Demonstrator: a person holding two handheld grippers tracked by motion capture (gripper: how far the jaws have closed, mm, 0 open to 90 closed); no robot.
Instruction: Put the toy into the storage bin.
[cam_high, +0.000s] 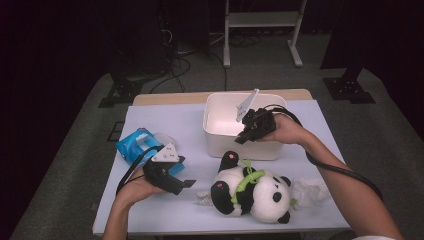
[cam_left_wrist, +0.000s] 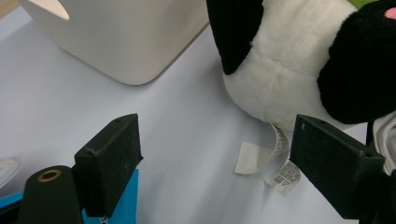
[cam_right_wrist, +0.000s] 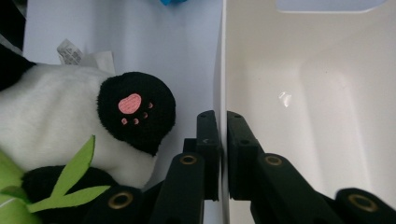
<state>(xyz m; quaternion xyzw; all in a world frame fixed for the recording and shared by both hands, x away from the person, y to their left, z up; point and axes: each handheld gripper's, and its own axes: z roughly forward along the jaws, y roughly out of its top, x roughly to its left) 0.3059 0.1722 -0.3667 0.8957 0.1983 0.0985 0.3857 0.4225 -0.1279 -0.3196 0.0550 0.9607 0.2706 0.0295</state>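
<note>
A white plastic bin (cam_high: 220, 146) stands at the middle back of the table. My right gripper (cam_high: 243, 137) is shut on its front wall (cam_right_wrist: 221, 65), one jaw inside the bin and one outside. A plush panda (cam_high: 260, 192) with a green bamboo sprig lies on its back just in front of the bin, its pink-padded paw (cam_right_wrist: 135, 116) close to the outer jaw. My left gripper (cam_high: 186, 186) hovers low at the panda's left, open, with nothing between its jaws (cam_left_wrist: 217, 154). The panda's white fabric tag (cam_left_wrist: 282, 163) lies on the table near the right jaw.
A blue packet (cam_high: 137, 142) lies on the pale table cover behind the left hand. A crumpled white piece (cam_high: 307, 192) sits right of the panda. The bin's inside (cam_right_wrist: 317, 93) holds nothing that I can see. Dark floor and a white stand lie beyond the table.
</note>
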